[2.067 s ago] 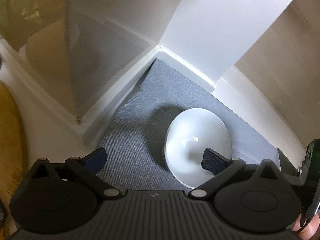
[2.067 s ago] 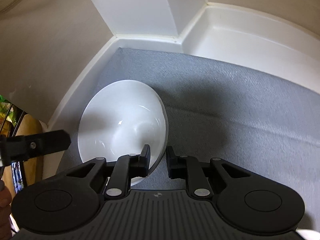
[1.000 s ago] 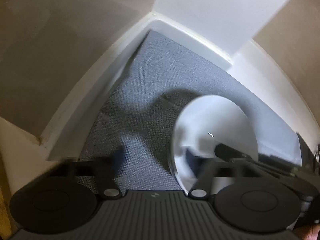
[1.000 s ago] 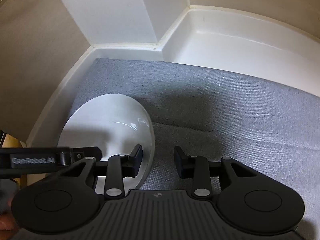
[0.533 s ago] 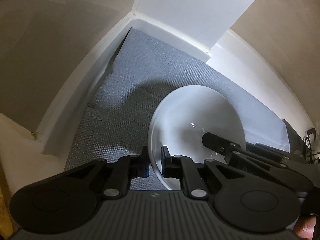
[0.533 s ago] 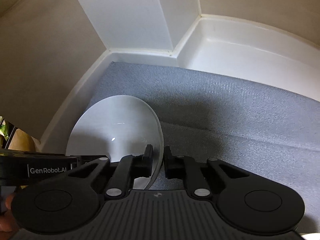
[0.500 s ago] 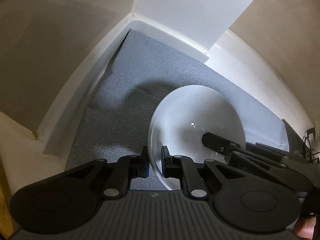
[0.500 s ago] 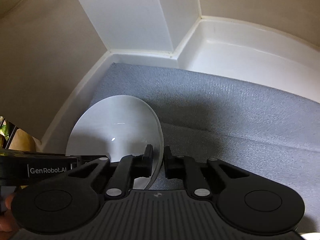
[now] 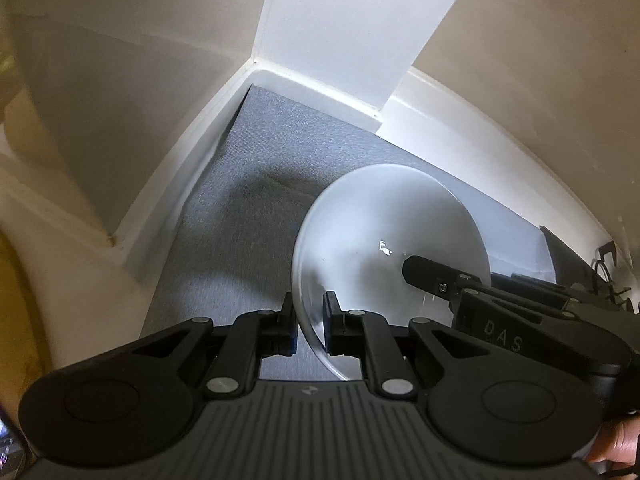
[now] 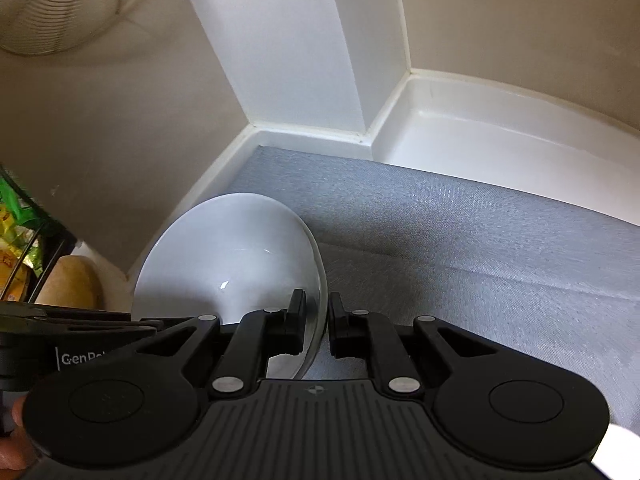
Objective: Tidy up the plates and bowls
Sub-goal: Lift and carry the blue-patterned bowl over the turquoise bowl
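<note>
A white bowl is gripped from two sides at once; its rim is pinched by the left gripper on the edge towards the open side of the grey mat, and by the right gripper on the opposite edge, so that both are clenched on the same bowl. In each wrist view one finger is seen inside the bowl and the other outside it, with the thin rim pressed between the pads. The bowl is held tilted over the corner of the mat, near the white skirting where two walls meet (whether its base touches the mat cannot be told). In the left wrist view the right gripper's black body is seen reaching in across the bowl from the right edge; in the right wrist view the left gripper's body is seen low on the left. A fingertip of the person is visible at the lower right corner of the left wrist view; a wire fan guard is seen at the upper left of the right wrist view.
</note>
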Action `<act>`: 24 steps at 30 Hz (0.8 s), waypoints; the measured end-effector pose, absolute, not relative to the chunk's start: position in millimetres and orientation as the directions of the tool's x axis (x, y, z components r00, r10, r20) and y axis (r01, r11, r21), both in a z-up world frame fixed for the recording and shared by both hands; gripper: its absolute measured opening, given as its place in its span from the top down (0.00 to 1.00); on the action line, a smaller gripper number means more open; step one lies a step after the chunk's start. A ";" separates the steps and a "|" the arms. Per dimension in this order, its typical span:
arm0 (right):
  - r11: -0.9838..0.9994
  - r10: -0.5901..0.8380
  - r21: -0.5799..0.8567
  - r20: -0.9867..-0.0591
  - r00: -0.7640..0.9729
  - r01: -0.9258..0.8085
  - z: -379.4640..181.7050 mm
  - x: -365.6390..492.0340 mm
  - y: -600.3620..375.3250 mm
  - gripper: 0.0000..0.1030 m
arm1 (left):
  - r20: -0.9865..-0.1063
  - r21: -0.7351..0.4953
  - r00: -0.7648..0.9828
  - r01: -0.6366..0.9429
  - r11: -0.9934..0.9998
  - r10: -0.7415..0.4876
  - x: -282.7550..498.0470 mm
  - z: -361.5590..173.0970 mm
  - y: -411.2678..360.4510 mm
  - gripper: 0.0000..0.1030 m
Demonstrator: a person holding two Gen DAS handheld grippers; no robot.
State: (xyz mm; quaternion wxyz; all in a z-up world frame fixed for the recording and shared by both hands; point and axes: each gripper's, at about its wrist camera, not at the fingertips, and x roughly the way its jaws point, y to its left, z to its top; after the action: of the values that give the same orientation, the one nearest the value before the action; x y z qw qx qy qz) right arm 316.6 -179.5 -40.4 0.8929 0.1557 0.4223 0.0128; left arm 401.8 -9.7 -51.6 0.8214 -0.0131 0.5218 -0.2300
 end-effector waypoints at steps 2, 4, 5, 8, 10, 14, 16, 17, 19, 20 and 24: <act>0.953 0.152 0.285 -0.746 0.649 0.105 -35.1 309.0 -175.5 0.88 | -0.847 -0.265 0.355 0.365 0.893 -0.396 394.0 -47.3 -5.0 0.87; 0.955 0.149 0.281 -0.741 0.654 0.100 -30.4 302.7 -170.8 0.88 | -0.842 -0.266 0.361 0.366 0.892 -0.400 386.1 -43.6 -1.0 0.87; 0.955 0.148 0.279 -0.739 0.657 0.098 -27.7 299.2 -168.1 0.88 | -0.840 -0.267 0.365 0.368 0.891 -0.402 382.6 -41.4 1.5 0.87; 0.959 0.144 0.270 -0.732 0.666 0.090 -19.2 288.9 -159.1 0.88 | -0.832 -0.272 0.374 0.369 0.889 -0.410 373.7 -34.2 12.5 0.87; 0.960 0.143 0.267 -0.727 0.671 0.084 -14.2 282.3 -154.0 0.88 | -0.827 -0.274 0.380 0.372 0.887 -0.415 366.2 -28.9 22.1 0.87; 0.963 0.140 0.259 -0.719 0.681 0.076 -5.3 269.7 -141.2 0.88 | -0.818 -0.271 0.394 0.378 0.886 -0.418 351.9 -18.1 33.5 0.87; 0.963 0.139 0.258 -0.716 0.684 0.073 -2.5 265.1 -135.1 0.88 | -0.815 -0.271 0.399 0.381 0.884 -0.421 344.6 -14.4 40.7 0.87; 0.964 0.139 0.257 -0.714 0.686 0.072 -0.7 261.9 -131.8 0.88 | -0.813 -0.271 0.400 0.382 0.884 -0.422 341.5 -13.2 43.8 0.87; 0.964 0.139 0.256 -0.712 0.688 0.070 2.6 256.5 -125.9 0.88 | -0.811 -0.273 0.402 0.383 0.883 -0.425 336.0 -11.2 50.3 0.87; 0.965 0.139 0.255 -0.711 0.689 0.069 3.9 253.7 -122.7 0.88 | -0.810 -0.273 0.402 0.383 0.882 -0.426 333.8 -10.5 53.3 0.87; 0.965 0.142 0.254 -0.710 0.690 0.062 9.4 239.5 -109.4 0.88 | -0.808 -0.275 0.406 0.383 0.882 -0.428 323.1 -9.1 63.7 0.87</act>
State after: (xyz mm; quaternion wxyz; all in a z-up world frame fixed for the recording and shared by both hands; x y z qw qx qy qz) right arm 239.5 -109.4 9.4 0.9100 0.1301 0.3931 0.0219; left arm 323.1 63.7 -9.1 0.8380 -0.0231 0.4885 -0.2420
